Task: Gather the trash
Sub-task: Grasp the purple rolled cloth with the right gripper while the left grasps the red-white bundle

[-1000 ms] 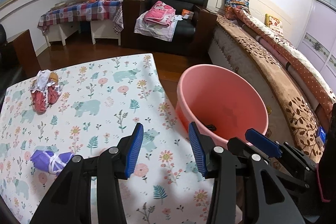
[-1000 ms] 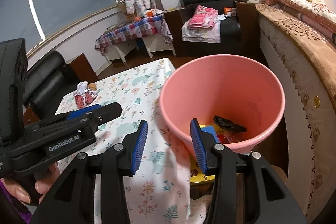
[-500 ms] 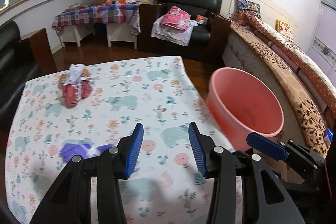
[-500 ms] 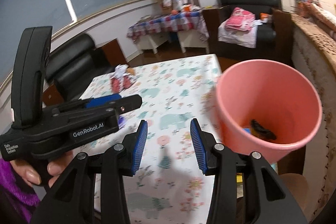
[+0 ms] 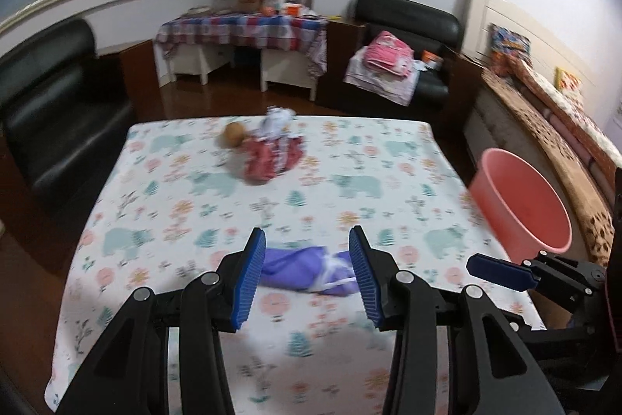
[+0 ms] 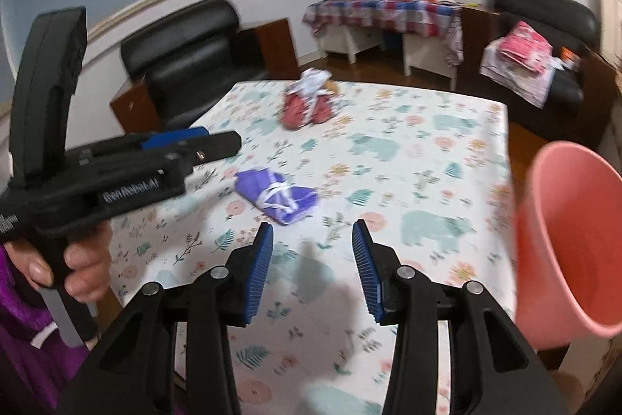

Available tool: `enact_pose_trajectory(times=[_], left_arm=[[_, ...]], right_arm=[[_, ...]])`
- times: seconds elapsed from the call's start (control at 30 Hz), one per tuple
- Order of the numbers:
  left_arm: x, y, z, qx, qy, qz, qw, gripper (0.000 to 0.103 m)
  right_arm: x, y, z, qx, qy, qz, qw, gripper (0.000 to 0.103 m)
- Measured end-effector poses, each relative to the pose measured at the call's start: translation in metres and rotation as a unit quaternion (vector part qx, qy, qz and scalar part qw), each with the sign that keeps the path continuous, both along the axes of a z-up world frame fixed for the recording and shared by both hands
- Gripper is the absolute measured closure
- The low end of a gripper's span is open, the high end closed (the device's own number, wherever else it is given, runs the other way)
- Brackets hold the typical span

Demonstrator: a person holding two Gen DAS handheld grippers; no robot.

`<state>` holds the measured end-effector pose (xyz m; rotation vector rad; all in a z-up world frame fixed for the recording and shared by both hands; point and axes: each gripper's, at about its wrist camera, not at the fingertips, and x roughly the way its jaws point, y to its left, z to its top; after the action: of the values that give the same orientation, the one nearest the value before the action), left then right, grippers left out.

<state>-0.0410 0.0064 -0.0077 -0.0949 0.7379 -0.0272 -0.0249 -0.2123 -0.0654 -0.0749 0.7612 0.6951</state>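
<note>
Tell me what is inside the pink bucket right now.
Nothing can be made out: the left wrist view shows only bare inner wall of the pink bucket, its bottom hidden by the near rim; the right wrist view is blurred.

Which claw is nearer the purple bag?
Left. The left claw frames the purple bag between its open fingers, just short of it; the right claw hangs open farther back, toward the pink bucket.

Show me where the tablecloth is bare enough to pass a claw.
Bare cloth lies between the purple bundle and the red bundle, and along the side by the pink bucket. The far edge is crowded: red bundle, white wrapper and brown ball clustered together.
</note>
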Motion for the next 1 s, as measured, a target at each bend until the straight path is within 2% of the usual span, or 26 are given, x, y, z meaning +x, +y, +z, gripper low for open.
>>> enact_pose_trajectory(times=[0.23,0.33,0.5,0.77,1.0], left_arm=[[0.0,0.056,-0.017,-0.034,0.023,0.06,0.9973,0.058],[0.002,0.071,-0.023,-0.047,0.031,0.074,0.9957,0.058],[0.007,0.085,-0.028,-0.048,0.033,0.084,0.9947,0.057],[0.025,0.098,-0.033,-0.047,0.039,0.081,0.9949,0.057],[0.057,0.096,-0.034,-0.075,0.049,0.044,0.995,0.054]], right_arm=[[0.008,0.051,-0.008,-0.045,-0.01,0.064,0.997,0.058],[0.01,0.068,-0.013,-0.07,-0.015,0.088,0.994,0.056],[0.013,0.095,-0.017,-0.106,-0.032,0.121,0.986,0.055],[0.028,0.118,-0.03,-0.133,-0.045,0.123,0.982,0.055],[0.052,0.12,-0.036,-0.141,-0.04,0.104,0.984,0.055]])
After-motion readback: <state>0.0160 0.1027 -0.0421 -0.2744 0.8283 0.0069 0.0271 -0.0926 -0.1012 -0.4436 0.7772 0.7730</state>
